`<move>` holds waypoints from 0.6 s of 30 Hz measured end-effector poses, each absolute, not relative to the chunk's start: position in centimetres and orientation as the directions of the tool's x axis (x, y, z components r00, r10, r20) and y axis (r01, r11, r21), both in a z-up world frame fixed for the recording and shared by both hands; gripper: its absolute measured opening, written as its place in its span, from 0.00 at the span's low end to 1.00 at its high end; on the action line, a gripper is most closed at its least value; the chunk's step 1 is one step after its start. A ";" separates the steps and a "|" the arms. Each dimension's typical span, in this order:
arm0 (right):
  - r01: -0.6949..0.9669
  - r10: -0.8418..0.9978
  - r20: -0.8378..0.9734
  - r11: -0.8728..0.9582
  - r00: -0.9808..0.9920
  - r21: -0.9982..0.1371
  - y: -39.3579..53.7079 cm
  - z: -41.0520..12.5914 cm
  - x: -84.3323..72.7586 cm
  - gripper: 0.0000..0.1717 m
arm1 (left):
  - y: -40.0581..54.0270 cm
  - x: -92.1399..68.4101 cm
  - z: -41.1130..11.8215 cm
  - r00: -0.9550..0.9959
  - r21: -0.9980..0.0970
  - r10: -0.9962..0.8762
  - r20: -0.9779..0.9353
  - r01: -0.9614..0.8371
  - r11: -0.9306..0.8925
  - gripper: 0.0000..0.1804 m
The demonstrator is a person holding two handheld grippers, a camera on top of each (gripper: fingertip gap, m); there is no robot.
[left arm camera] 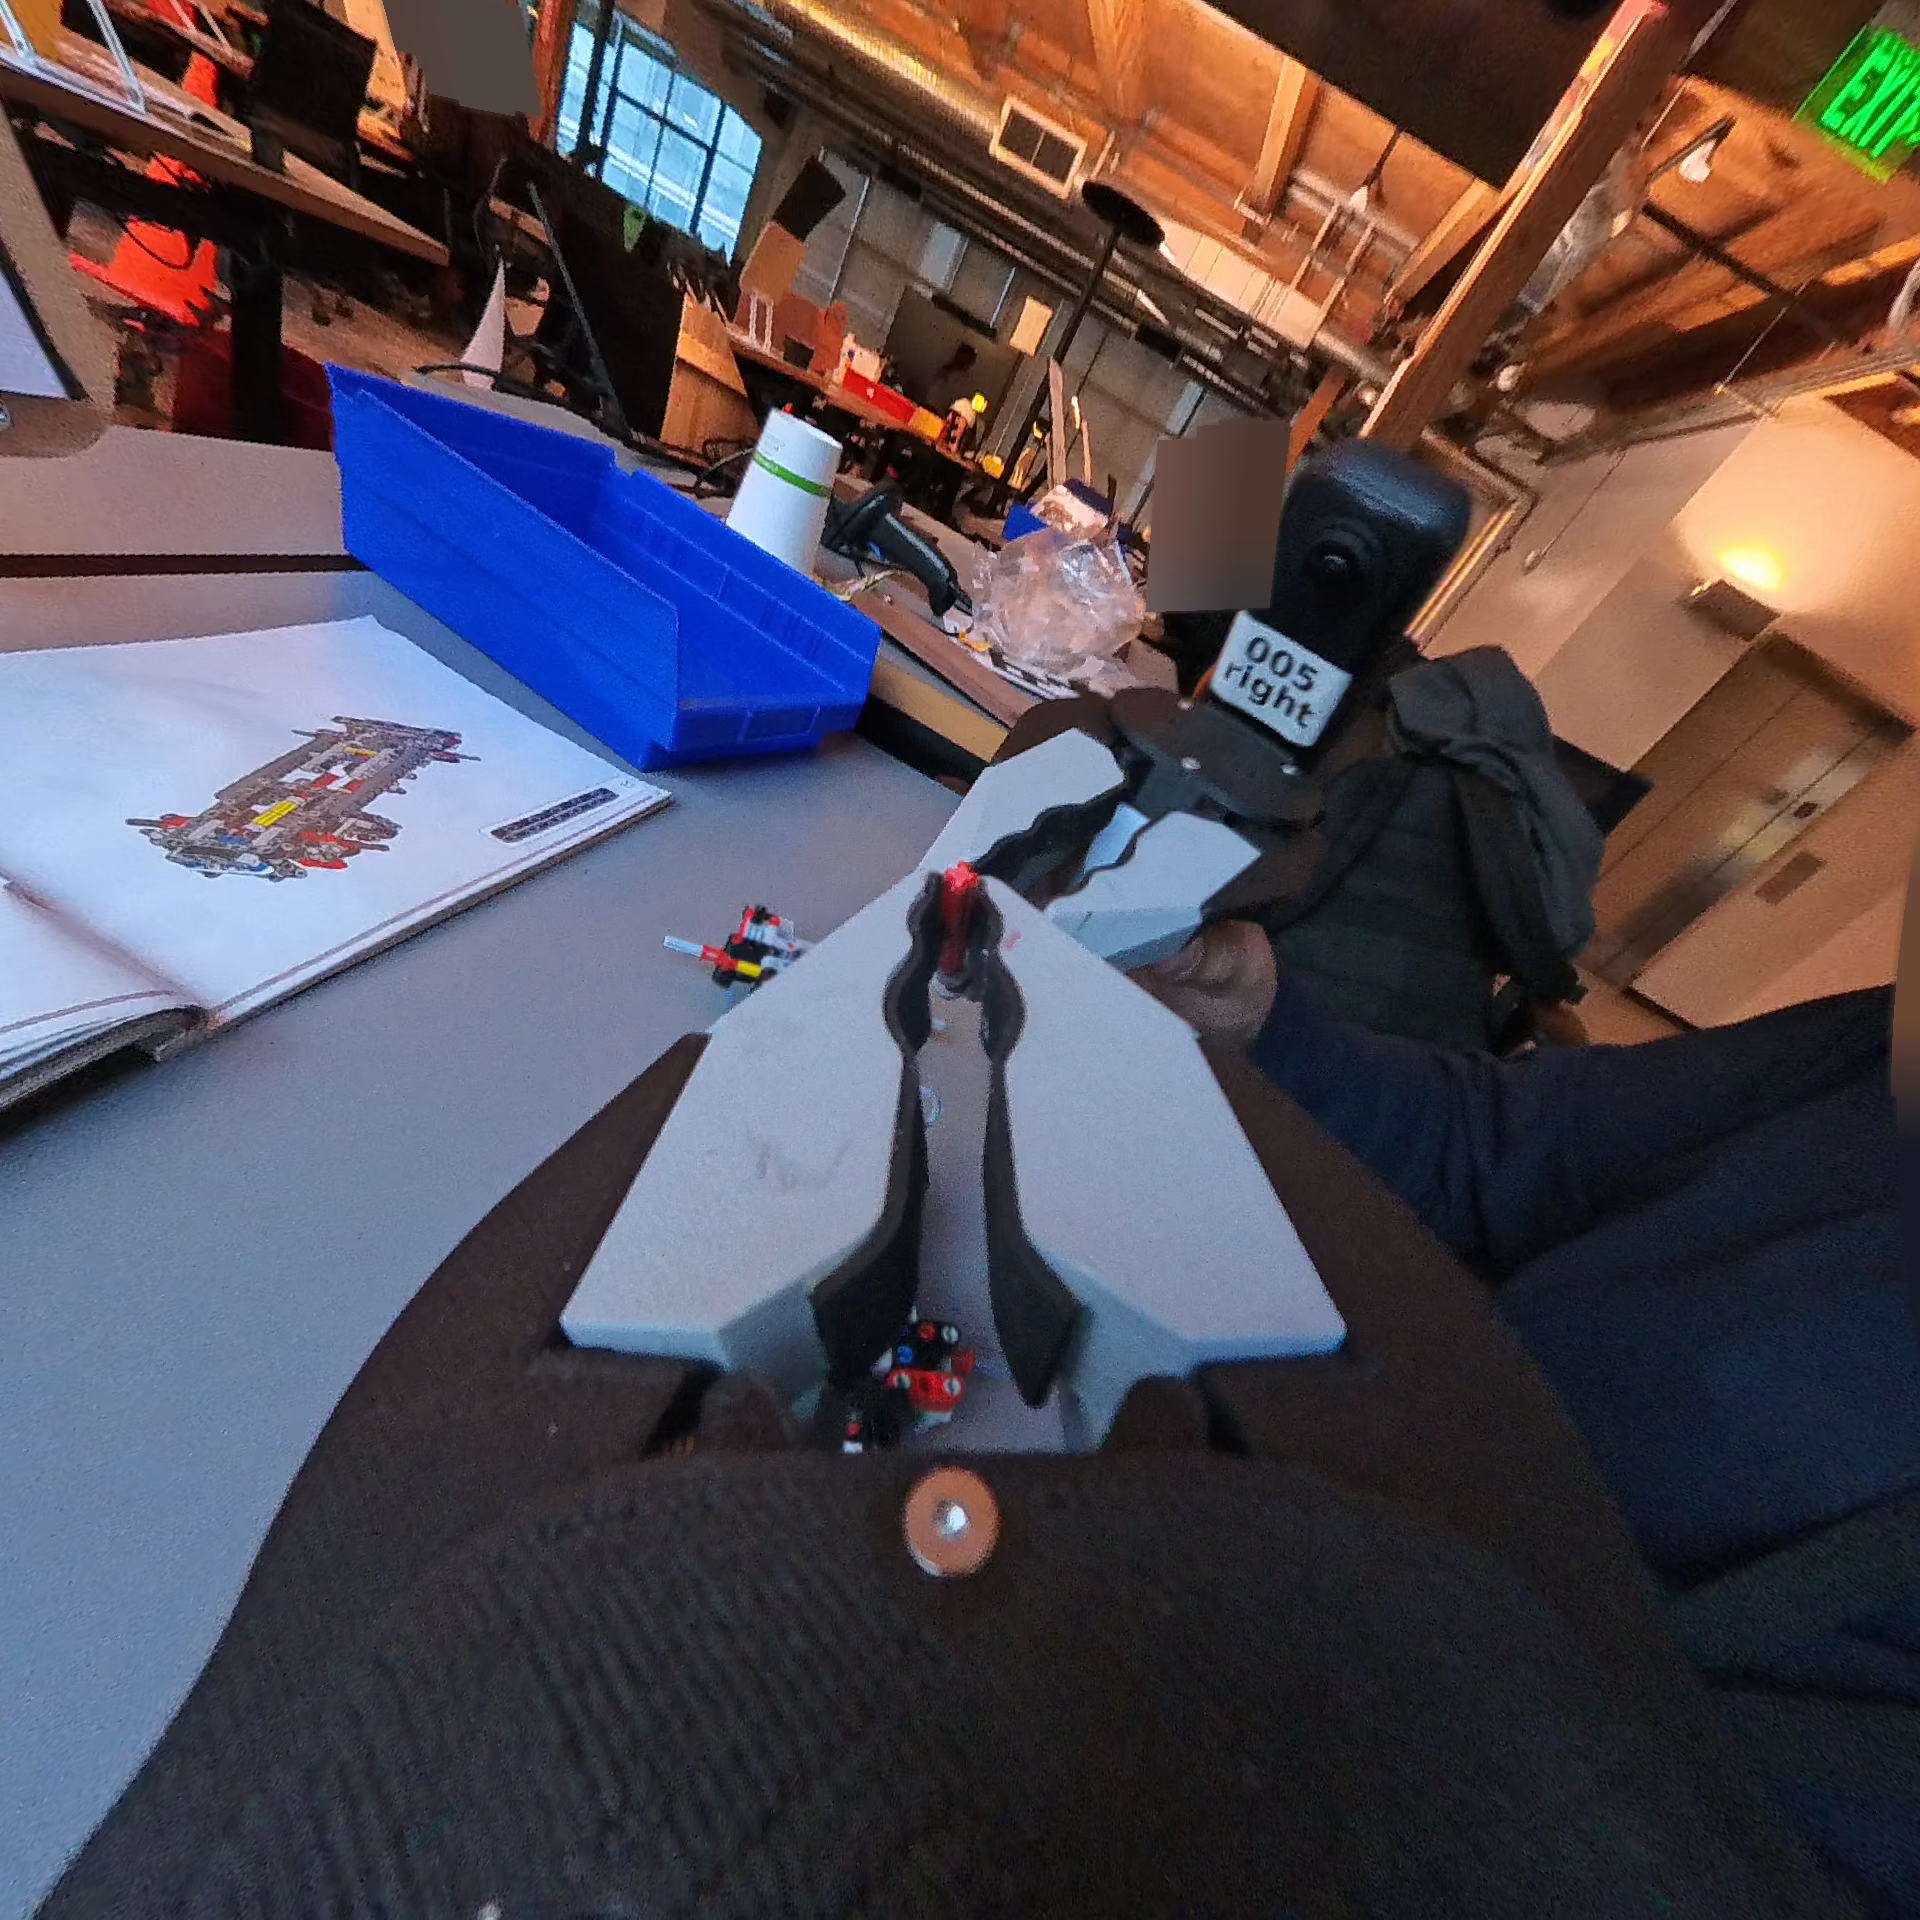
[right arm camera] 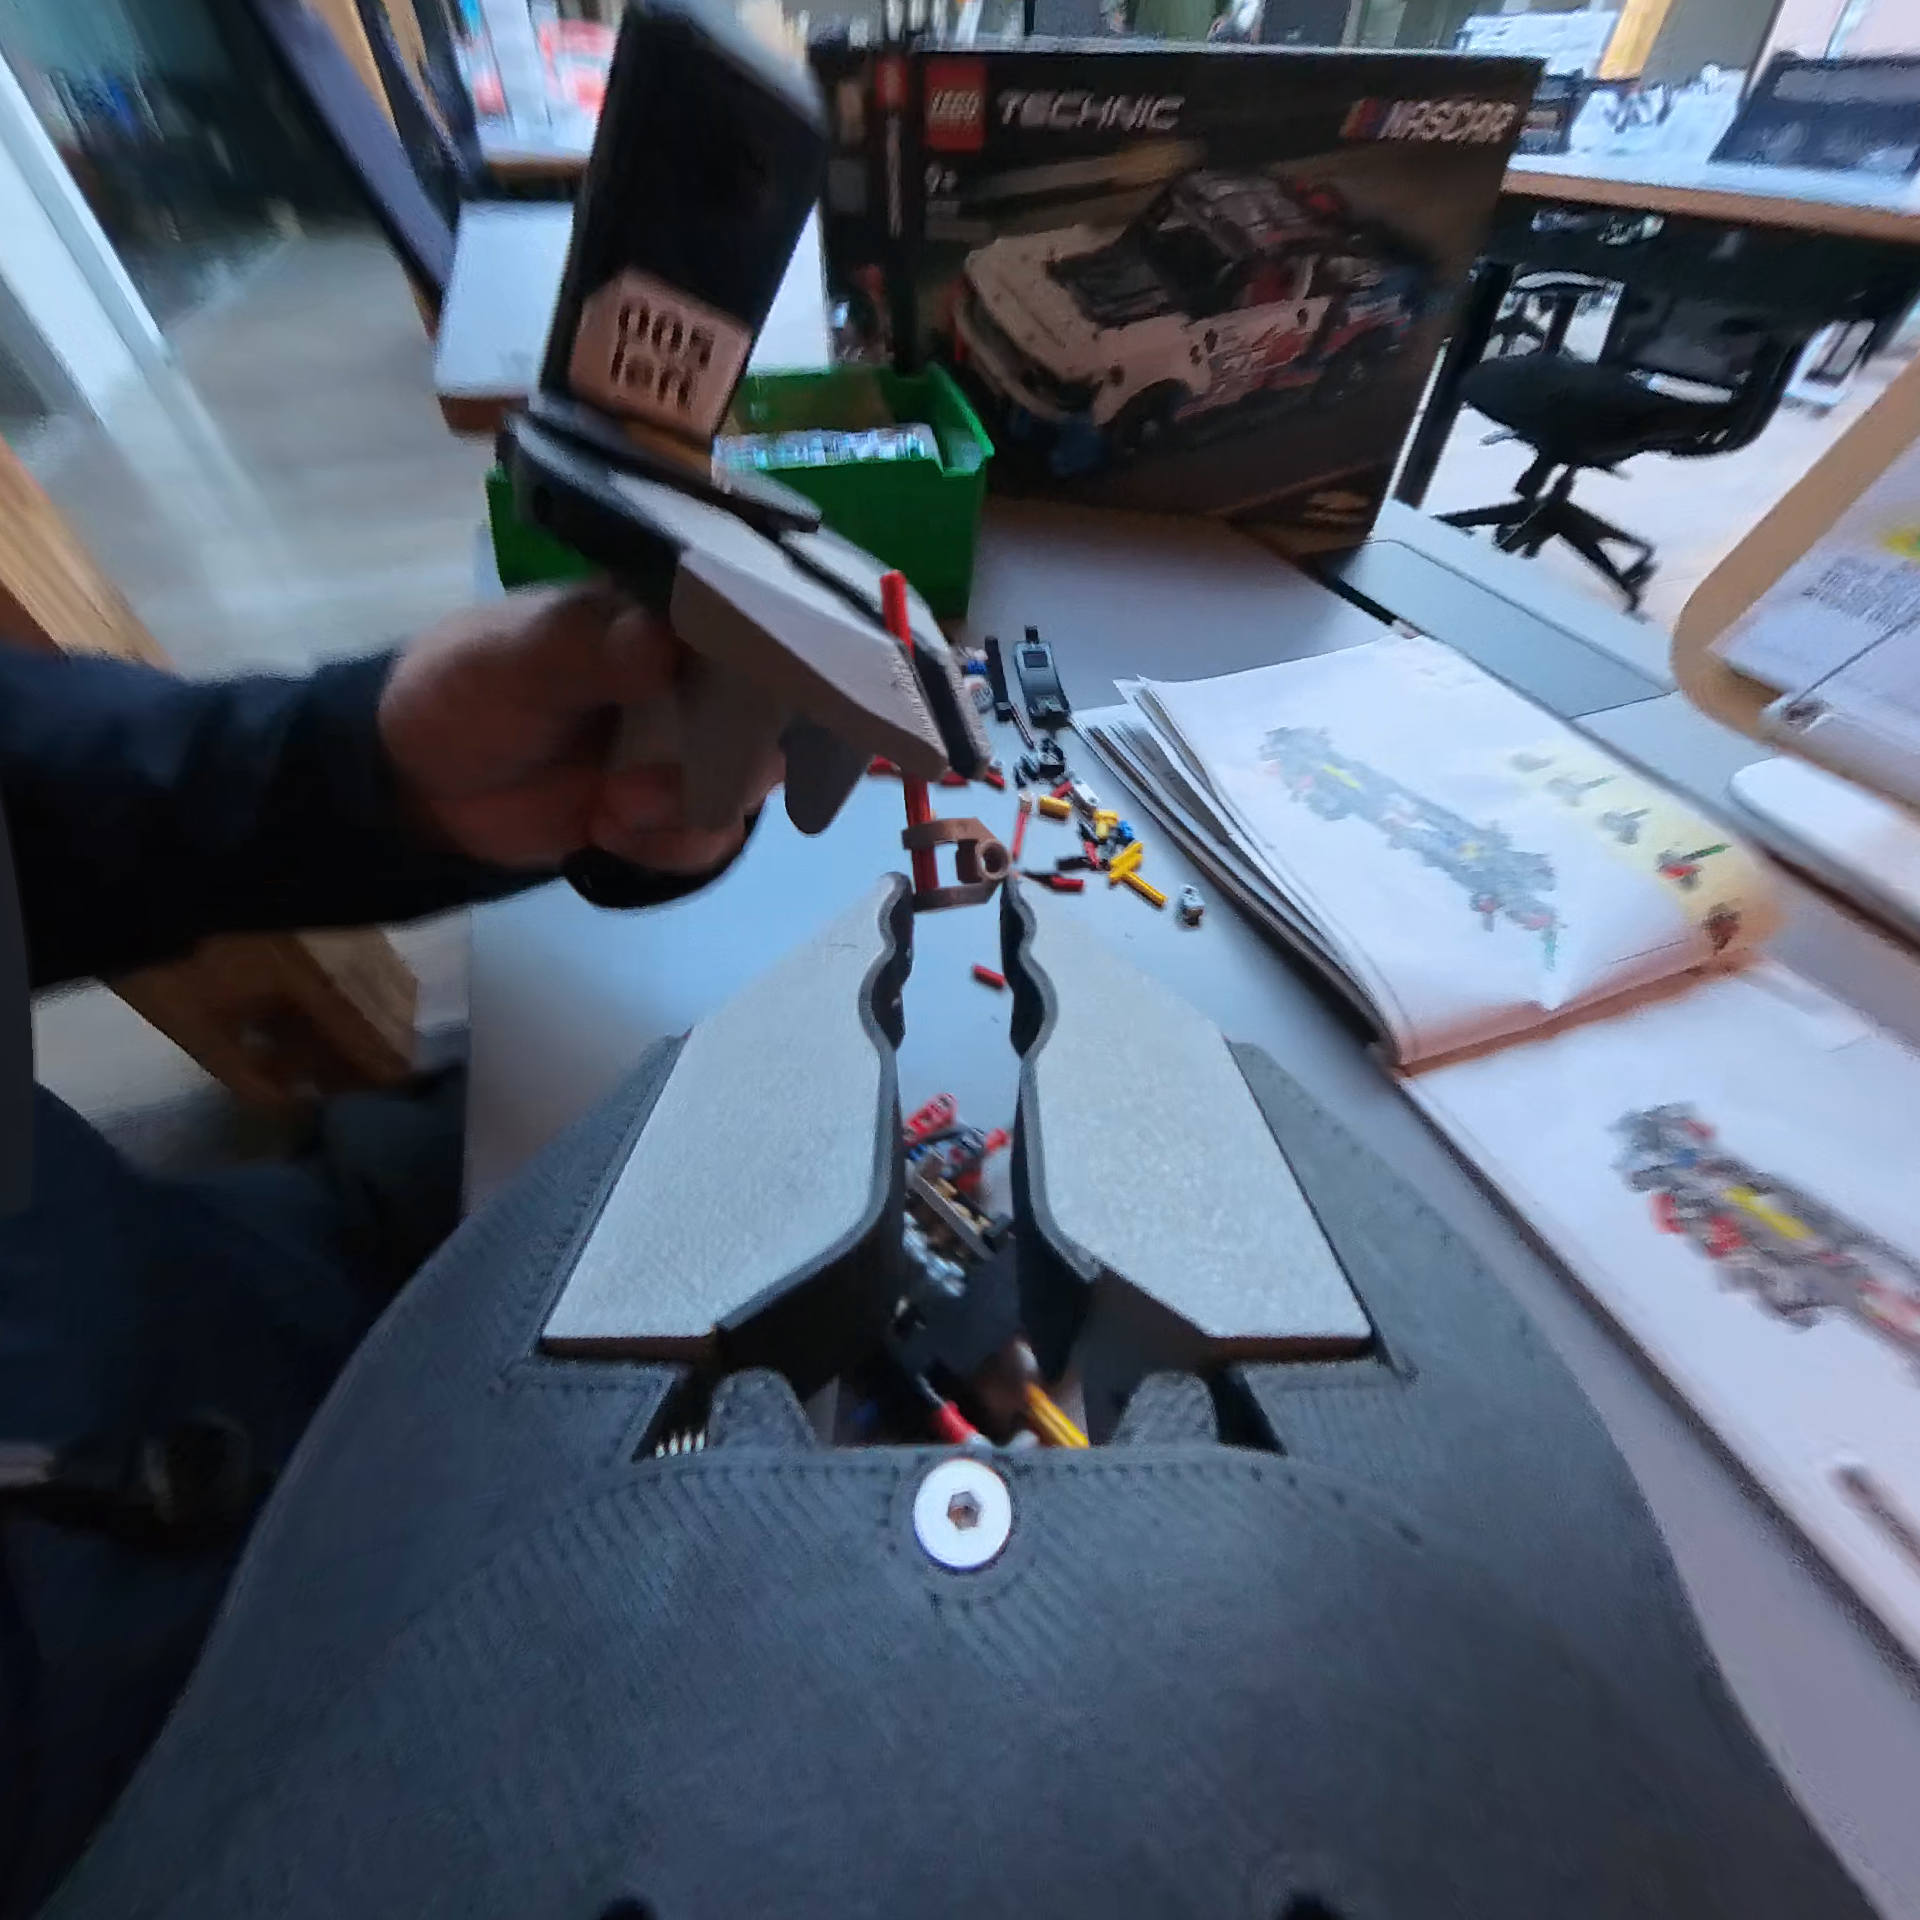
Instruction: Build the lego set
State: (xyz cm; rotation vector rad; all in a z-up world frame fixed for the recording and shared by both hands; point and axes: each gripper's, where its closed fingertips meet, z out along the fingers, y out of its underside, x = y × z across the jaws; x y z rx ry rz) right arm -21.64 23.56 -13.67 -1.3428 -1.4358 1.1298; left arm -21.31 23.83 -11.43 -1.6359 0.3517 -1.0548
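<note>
My left gripper [left arm camera: 956,925] is shut on a thin red axle [left arm camera: 958,909] that sticks out past its tips, held above the grey table [left arm camera: 416,1091]. In the right wrist view the left gripper [right arm camera: 961,727] comes in from the upper left, held by a hand, with the red axle [right arm camera: 916,800] pointing down. A small brownish-grey frame piece [right arm camera: 961,868] is threaded on the axle. My right gripper [right arm camera: 956,904] pinches the piece's lower bar between its fingertips. In the left wrist view the right gripper [left arm camera: 1081,862] sits just beyond the axle's tip.
A blue bin [left arm camera: 582,582], an open instruction booklet [left arm camera: 312,779], a small brick assembly [left arm camera: 753,945] and a white cup [left arm camera: 790,499] are on the table. The right wrist view shows loose parts [right arm camera: 1091,821], a green bin [right arm camera: 883,488], the set's box [right arm camera: 1195,281] and booklets [right arm camera: 1403,831]. Less than 4 cm separates the two grippers' tips. From the right gripper's tips to the small brick assembly [left arm camera: 753,945] is close to 20 cm.
</note>
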 end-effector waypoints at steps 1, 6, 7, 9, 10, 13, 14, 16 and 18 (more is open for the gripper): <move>0.218 0.997 -0.050 -0.035 -0.065 -0.975 23.7 -13.5 -21.7 0.07 | 23.9 -21.5 -11.4 0.559 -0.891 -0.694 0.455 0.295 -0.346 0.01; 0.092 0.927 -0.366 -0.359 -0.079 -0.929 25.3 -12.1 -21.3 0.00 | 24.0 -21.7 -11.1 0.577 -0.912 -0.709 0.405 0.311 -0.268 0.01; 0.097 0.918 -0.390 -0.382 -0.079 -0.919 25.4 -12.3 -21.3 0.00 | 24.0 -21.7 -10.9 0.577 -0.913 -0.712 0.400 0.322 -0.252 0.01; 0.097 0.910 -0.408 -0.400 -0.080 -0.911 25.2 -12.2 -21.5 0.00 | 24.1 -21.8 -10.4 0.592 -0.918 -0.710 0.381 0.332 -0.216 0.01; 0.082 0.911 -0.405 -0.399 -0.073 -0.913 25.2 -11.8 -21.5 0.01 | 24.2 -22.0 -10.2 0.605 -0.924 -0.707 0.365 0.329 -0.196 0.01; 0.063 0.918 -0.393 -0.389 -0.053 -0.919 25.1 -11.0 -21.3 0.04 | 24.2 -22.4 -9.5 0.627 -0.934 -0.706 0.331 0.325 -0.149 0.01; 0.067 0.917 -0.397 -0.394 -0.041 -0.917 25.2 -10.9 -21.4 0.05 | 24.1 -22.4 -9.3 0.630 -0.935 -0.706 0.324 0.326 -0.139 0.01; 0.075 0.912 -0.409 -0.406 -0.036 -0.911 24.9 -11.1 -21.7 0.05 | 24.0 -22.4 -9.3 0.638 -0.936 -0.701 0.318 0.326 -0.128 0.01; 0.079 0.901 -0.431 -0.426 -0.046 -0.901 24.5 -11.4 -22.3 0.06 | 24.0 -22.5 -9.2 0.655 -0.939 -0.690 0.308 0.325 -0.111 0.01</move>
